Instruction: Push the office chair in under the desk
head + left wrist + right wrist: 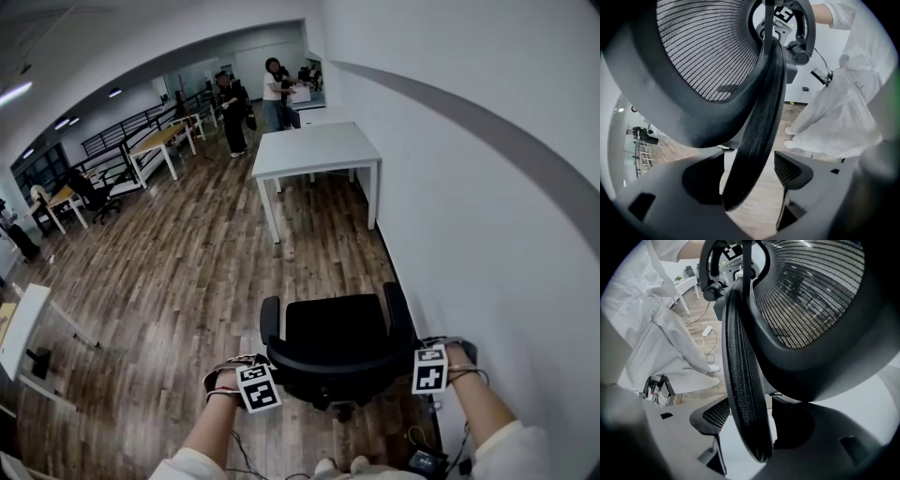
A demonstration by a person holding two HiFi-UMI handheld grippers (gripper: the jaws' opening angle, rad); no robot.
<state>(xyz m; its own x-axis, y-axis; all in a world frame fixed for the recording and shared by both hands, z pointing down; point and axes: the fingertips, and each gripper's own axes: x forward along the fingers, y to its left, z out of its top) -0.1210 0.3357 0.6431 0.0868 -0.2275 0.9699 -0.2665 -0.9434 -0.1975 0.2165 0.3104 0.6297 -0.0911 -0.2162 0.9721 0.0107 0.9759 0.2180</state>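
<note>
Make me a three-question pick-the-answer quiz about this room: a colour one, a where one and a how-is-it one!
1. What colour is the mesh-backed office chair? A) red B) black C) green
2. Where is the white rectangular desk? A) along the white wall B) mid-room C) on the chair
3. How is the chair? A) under the desk B) tipped over C) upright, apart from the desk
Answers: 1 B, seat and back are black; 2 A, it runs along the wall; 3 C, brown wooden floor lies between them.
</note>
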